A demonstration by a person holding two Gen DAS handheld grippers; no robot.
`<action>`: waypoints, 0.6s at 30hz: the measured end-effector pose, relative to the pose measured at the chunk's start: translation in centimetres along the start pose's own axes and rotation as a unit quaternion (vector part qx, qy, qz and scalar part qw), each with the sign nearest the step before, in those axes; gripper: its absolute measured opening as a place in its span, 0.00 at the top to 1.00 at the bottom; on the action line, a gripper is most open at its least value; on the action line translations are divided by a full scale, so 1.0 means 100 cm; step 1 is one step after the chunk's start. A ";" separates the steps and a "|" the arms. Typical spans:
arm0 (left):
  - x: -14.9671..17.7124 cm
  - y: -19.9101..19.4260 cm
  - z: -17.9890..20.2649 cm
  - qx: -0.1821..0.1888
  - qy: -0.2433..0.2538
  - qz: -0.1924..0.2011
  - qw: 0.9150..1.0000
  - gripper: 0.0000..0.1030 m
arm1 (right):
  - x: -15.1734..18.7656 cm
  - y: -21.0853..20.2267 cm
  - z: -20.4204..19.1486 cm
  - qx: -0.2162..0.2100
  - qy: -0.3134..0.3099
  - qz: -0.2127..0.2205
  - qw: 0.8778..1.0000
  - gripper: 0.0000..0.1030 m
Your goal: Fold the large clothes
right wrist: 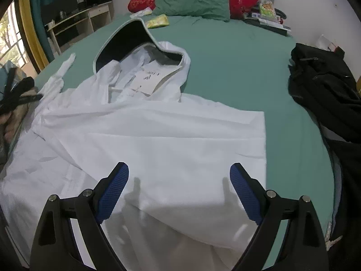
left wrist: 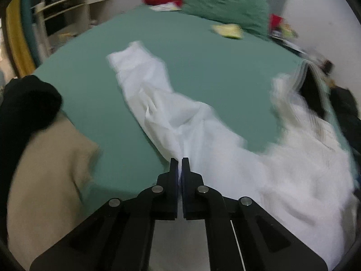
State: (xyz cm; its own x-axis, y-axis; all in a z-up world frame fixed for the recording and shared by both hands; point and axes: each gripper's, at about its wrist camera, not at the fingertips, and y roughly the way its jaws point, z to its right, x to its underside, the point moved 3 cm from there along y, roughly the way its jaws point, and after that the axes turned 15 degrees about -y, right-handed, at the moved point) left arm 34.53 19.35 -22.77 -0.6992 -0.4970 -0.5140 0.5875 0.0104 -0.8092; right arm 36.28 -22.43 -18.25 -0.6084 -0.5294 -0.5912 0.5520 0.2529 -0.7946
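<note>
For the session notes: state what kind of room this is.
Most likely a bedroom. A white hooded garment lies spread on a bed with a green sheet, green and red pillows sit at its head, and a shelf unit stands beside it.

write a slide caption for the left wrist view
Left gripper shut on the white hooded jacket's sleeve, stretched across the green bed sheet.

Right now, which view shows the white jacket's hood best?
The right wrist view. There the hood lies open on the green sheet, sharp, its dark lining and pale edge visible above the white jacket. The left wrist view catches it only at the right edge, blurred, beyond the sleeve pinched by the left gripper.
</note>
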 end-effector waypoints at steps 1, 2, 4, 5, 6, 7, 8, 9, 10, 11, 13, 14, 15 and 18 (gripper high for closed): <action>0.011 -0.011 0.008 0.015 0.004 -0.010 1.000 0.97 | 0.000 -0.003 0.000 -0.002 0.001 0.004 1.000 0.12; 0.021 -0.021 0.016 0.030 0.007 -0.021 0.999 0.97 | 0.001 -0.007 0.001 -0.005 0.003 0.013 1.000 0.12; 0.037 -0.034 0.025 0.048 0.007 -0.056 0.997 0.95 | 0.002 -0.012 0.004 -0.001 0.010 0.014 1.000 0.12; 0.043 -0.041 0.027 0.061 0.003 -0.073 0.995 0.89 | 0.002 -0.015 0.004 -0.002 0.013 0.015 1.000 0.12; 0.043 -0.046 0.026 0.074 0.000 -0.080 0.994 0.83 | 0.004 -0.017 0.005 -0.005 0.013 0.021 1.000 0.12; 0.039 -0.050 0.024 0.082 -0.004 -0.077 0.994 0.65 | 0.005 -0.018 0.005 -0.004 0.013 0.025 1.000 0.12; 0.028 -0.054 0.017 0.078 -0.014 -0.061 0.995 0.50 | 0.007 -0.016 0.007 0.000 0.016 0.015 1.000 0.12; 0.019 -0.054 0.011 0.072 -0.023 -0.045 0.996 0.47 | 0.008 -0.015 0.007 0.001 0.018 0.009 1.000 0.12; 0.008 -0.051 0.003 0.062 -0.037 -0.028 0.997 0.46 | 0.010 -0.016 0.007 -0.003 0.016 0.015 1.000 0.12; -0.003 -0.045 -0.004 0.051 -0.053 -0.016 0.997 0.45 | 0.010 -0.015 0.008 -0.002 0.014 0.019 1.000 0.12; -0.025 -0.024 -0.017 0.026 -0.077 0.000 0.997 0.45 | 0.010 -0.010 0.009 0.008 0.014 0.001 1.000 0.12; -0.036 -0.009 -0.023 0.007 -0.085 0.007 0.996 0.45 | 0.009 -0.010 0.009 0.005 0.010 0.006 1.000 0.12; -0.042 0.004 -0.026 -0.005 -0.092 0.007 0.996 0.45 | 0.009 -0.010 0.009 0.005 0.005 0.011 1.000 0.12; -0.060 0.041 -0.035 -0.029 -0.096 0.007 0.995 0.45 | 0.008 -0.002 0.009 0.015 -0.001 -0.006 1.000 0.12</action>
State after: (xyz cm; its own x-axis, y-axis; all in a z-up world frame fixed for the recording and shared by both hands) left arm 39.75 25.40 -24.03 -0.5971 -0.6523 -0.4668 0.5690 0.0657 -0.8197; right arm 36.23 -23.65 -18.40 -0.6132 -0.5344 -0.5817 0.5620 0.2224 -0.7967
